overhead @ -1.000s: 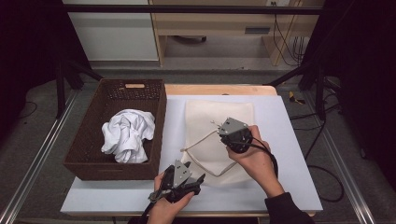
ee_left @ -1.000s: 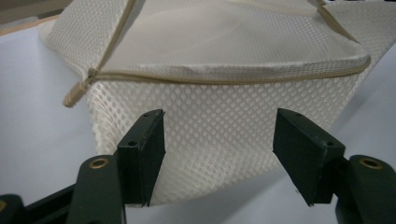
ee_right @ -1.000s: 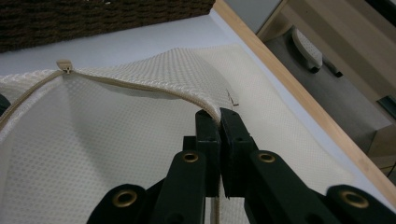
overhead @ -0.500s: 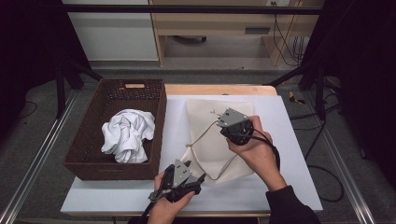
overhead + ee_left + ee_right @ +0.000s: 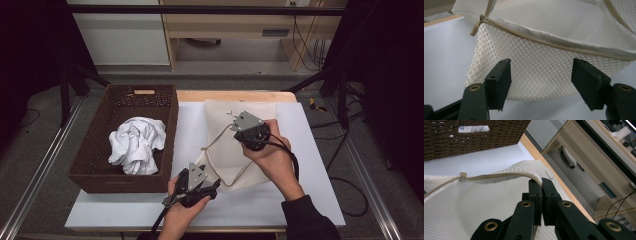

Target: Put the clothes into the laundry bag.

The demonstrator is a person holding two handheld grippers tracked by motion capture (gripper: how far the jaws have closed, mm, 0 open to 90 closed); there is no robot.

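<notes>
- The mesh laundry bag (image 5: 235,145) lies on the white table (image 5: 310,165), right of the centre in the high view, its far end toward 12 o'clock near the wooden strip (image 5: 230,95) at the table's back edge
- The right gripper (image 5: 250,131) sits over the bag's middle, held by the right hand (image 5: 272,160); its jaws are clenched on the bag's zipper edge (image 5: 499,176), and in the right gripper view the tan tape runs straight in between the two black pads
- That pinched edge is lifted off the lower layer, so the bag's mouth gapes, and the zipper tape loops from the gripper down toward 7 o'clock
- The zipper pull (image 5: 462,174) shows at about 10 o'clock from the right gripper's jaws in its own view
- The left gripper (image 5: 197,186) is at the bag's near corner, toward 7 o'clock from the right one, held by the left hand (image 5: 182,215)
- Its jaws stand released and wide apart; in the left gripper view the bag's lower mesh corner (image 5: 541,75) hangs between them, and neither pad presses on it
- The wicker basket (image 5: 100,175) stands at 9 o'clock of the bag, just beside it, with a crumpled white garment (image 5: 137,145) inside
</notes>
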